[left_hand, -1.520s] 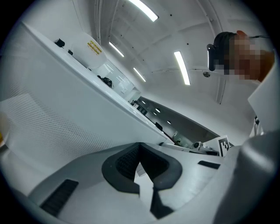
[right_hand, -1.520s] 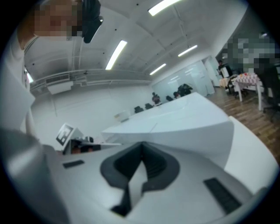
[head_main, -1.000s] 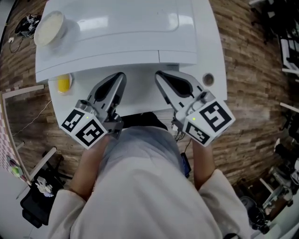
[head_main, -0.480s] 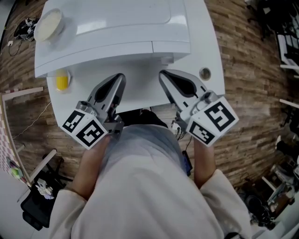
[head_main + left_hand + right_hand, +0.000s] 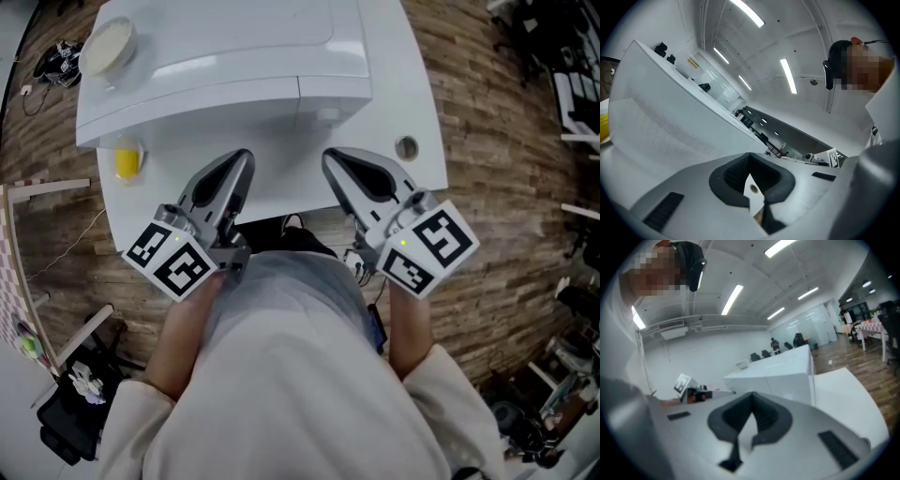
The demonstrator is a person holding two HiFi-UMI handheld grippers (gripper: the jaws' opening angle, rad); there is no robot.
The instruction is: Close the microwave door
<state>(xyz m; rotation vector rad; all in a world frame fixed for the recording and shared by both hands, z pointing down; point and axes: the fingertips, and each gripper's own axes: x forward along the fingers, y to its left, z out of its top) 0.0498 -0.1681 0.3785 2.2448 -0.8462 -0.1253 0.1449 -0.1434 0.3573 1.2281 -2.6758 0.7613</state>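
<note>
The white microwave (image 5: 225, 56) stands on a white table (image 5: 417, 103), seen from above. Its front face (image 5: 206, 105) looks flush with the body, with a seam right of centre. Both grippers hover over the table's near edge, close to the person's body and short of the microwave front. My left gripper (image 5: 244, 156) is shut with nothing in it. My right gripper (image 5: 329, 156) is also shut and holds nothing. In the left gripper view the microwave (image 5: 661, 117) rises just beyond the shut jaws (image 5: 749, 157). In the right gripper view the microwave (image 5: 778, 376) lies ahead of the shut jaws (image 5: 751, 397).
A round cream dish (image 5: 105, 45) sits on the microwave's top at the far left. A yellow object (image 5: 126, 161) lies on the table left of the left gripper. A round cable hole (image 5: 405, 147) marks the table at the right. Wooden floor surrounds the table.
The microwave and table have slid up and away in the head view. Both grippers stay shut, almost in place; the right one has edged slightly right.
</note>
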